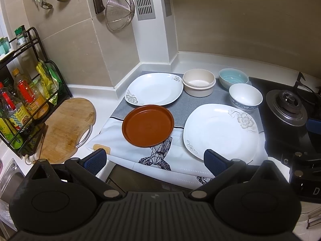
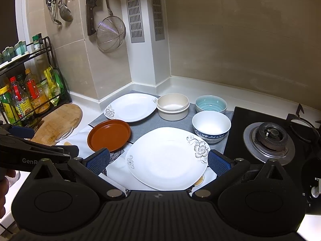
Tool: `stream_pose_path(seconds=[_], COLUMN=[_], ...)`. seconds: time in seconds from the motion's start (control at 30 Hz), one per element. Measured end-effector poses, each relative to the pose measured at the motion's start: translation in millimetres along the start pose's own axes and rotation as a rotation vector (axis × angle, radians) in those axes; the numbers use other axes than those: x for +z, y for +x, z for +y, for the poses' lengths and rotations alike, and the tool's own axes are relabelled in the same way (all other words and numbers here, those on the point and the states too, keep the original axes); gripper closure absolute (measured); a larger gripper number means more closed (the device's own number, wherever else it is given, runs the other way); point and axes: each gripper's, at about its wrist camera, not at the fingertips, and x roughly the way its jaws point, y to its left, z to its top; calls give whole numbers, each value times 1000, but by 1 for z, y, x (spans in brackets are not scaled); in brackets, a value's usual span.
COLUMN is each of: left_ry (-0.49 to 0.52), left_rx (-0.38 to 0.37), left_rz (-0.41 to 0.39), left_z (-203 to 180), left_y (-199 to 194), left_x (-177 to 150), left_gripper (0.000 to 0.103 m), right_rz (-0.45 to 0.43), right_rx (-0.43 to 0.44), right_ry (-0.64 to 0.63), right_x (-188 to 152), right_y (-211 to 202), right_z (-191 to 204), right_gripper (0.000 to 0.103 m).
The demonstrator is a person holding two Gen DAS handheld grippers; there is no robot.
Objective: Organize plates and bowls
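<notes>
Both tools spread wide: left tool (image 1: 155,159), right tool (image 2: 158,160) above near white plate (image 2: 166,158).

we see brown round plate (image 1: 147,128) | two white square plates, grey flower print: near plate (image 2: 167,158), far plate (image 1: 154,88) | beige tub (image 1: 198,82) | pale teal ribbed bowl (image 1: 232,78) | white bowl, blue patterned band (image 2: 210,126) | grey mat (image 1: 200,108) | white cloth, black geometric figure (image 1: 158,152) | tool pads blue (image 2: 98,160)
</notes>
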Motion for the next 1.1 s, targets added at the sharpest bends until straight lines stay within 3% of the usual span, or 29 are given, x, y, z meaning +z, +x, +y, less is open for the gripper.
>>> stream_pose_path(seconds=[1.1], left_ry=[3], left_rx=[0], left_rz=[-1], left_z=[1], left_y=[0], left_x=[3], left_gripper=[0], right_rz=[-6], right_rx=[-1], right_ry=[-2], right_x=[-1], right_y=[1], right_z=[0], right_gripper=[0])
